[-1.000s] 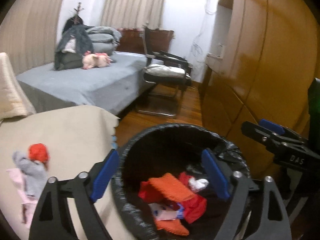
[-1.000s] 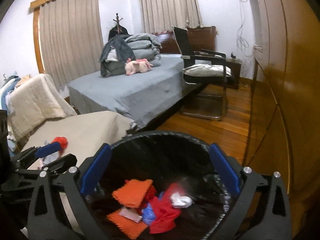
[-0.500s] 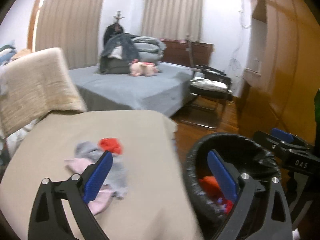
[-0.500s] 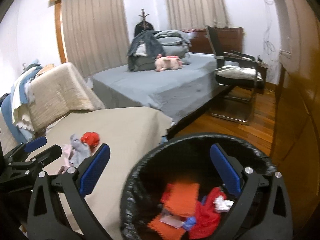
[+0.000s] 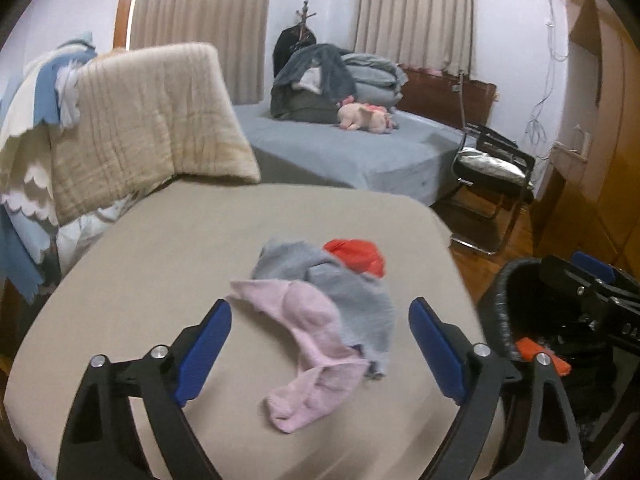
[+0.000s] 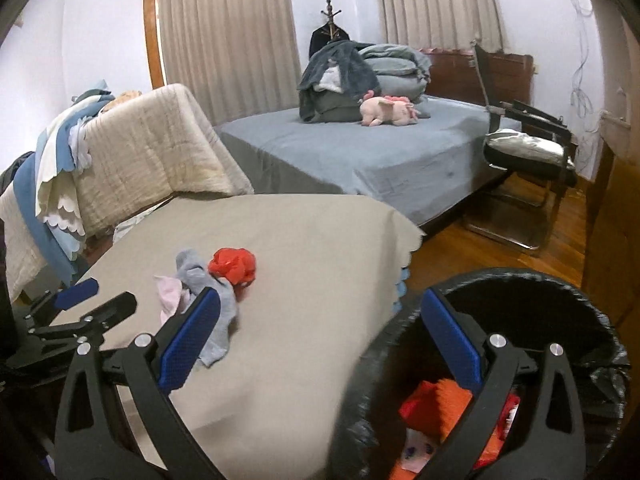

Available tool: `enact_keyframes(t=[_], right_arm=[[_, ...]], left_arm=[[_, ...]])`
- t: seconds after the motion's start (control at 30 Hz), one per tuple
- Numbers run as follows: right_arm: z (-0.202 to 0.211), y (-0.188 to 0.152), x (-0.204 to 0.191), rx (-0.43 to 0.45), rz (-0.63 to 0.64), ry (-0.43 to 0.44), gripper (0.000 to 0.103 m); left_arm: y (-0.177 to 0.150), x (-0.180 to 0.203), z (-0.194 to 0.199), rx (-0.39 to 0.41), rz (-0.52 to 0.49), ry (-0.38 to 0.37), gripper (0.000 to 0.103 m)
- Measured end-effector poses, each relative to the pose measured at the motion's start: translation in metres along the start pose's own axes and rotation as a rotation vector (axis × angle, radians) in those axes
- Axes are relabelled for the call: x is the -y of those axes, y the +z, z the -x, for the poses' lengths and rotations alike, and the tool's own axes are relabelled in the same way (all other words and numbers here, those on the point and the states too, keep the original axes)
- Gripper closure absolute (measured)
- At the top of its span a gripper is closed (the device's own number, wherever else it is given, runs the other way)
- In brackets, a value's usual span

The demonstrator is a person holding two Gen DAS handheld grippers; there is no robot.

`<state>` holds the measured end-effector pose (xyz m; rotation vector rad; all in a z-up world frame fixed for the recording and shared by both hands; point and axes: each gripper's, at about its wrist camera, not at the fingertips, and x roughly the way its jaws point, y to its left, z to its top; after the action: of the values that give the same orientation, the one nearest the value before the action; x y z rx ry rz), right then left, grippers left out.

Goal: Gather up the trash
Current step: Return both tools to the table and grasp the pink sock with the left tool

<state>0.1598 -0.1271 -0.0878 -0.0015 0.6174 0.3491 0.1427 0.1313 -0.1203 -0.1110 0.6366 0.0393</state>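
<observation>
A pink cloth [image 5: 310,344], a grey cloth [image 5: 344,292] and a red crumpled piece [image 5: 356,256] lie in a heap on the beige-covered table [image 5: 160,264]. My left gripper [image 5: 320,346] is open and empty, just above the near side of the heap. The black-lined trash bin [image 6: 540,320] stands right of the table and holds orange and red scraps [image 6: 436,400]. My right gripper [image 6: 320,344] is open and empty, between the table edge and the bin rim. The heap also shows in the right wrist view [image 6: 216,280].
A beige quilt [image 5: 140,120] hangs over something left of the table. A grey bed [image 6: 380,152] with folded bedding and a pink plush toy [image 6: 386,110] lies beyond. A black chair [image 6: 528,152] stands on the wood floor, with wooden wardrobes [image 5: 608,184] at right.
Both grippers have swung left from above the bin toward the table. The cloth heap now sits between my left gripper's fingers. Both stay open.
</observation>
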Motion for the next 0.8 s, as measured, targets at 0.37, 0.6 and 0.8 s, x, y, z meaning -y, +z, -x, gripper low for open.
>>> enact_keyframes(t=[0.37,0.6,0.8], right_arm=[[-0.038,-0.001,-0.017,-0.053,0.030,0.026,0.005],[-0.050,0.000,-0.018,-0.071,0.036,0.031,0.005],[-0.057,0.003,-0.027,-0.073,0.047,0.044,0.005]], left_arm=[[-0.011,-0.012,-0.053,-0.099,0.023,-0.008,0.031],[-0.013,-0.016,-0.075,-0.154,0.053,-0.046,0.061],[-0.011,-0.024,-0.062,-0.130,0.075,-0.067,0.088]])
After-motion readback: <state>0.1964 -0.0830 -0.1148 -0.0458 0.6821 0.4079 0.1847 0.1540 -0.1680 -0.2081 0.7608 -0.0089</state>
